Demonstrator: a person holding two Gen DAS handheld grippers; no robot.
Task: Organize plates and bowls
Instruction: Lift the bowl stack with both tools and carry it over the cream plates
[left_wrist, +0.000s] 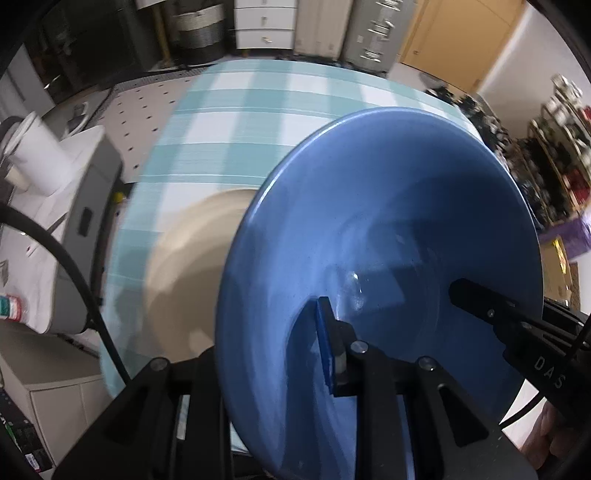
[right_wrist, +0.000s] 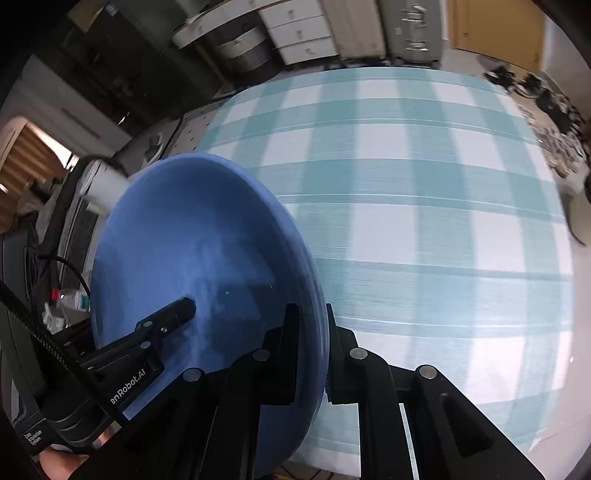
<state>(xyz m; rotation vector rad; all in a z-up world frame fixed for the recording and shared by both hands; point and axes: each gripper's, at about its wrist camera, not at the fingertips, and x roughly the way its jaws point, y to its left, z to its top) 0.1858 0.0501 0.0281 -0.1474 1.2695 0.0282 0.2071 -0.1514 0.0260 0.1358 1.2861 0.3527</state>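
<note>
I hold the blue plate (left_wrist: 388, 229) with both claws, left claw (left_wrist: 273, 354) and right claw (right_wrist: 312, 350) pinching opposite rims; below, maybe a beige plate (left_wrist: 192, 266).

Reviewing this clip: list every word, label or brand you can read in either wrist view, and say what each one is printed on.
"DAS": white letters, cut off at the frame edge, on the right gripper body in the left wrist view.
"enRobot.AI": start cut off, on the left gripper body in the right wrist view.
Small white label lower on that same body: too small to read.
Bottle label at the left edge: blurred, unreadable.
</note>
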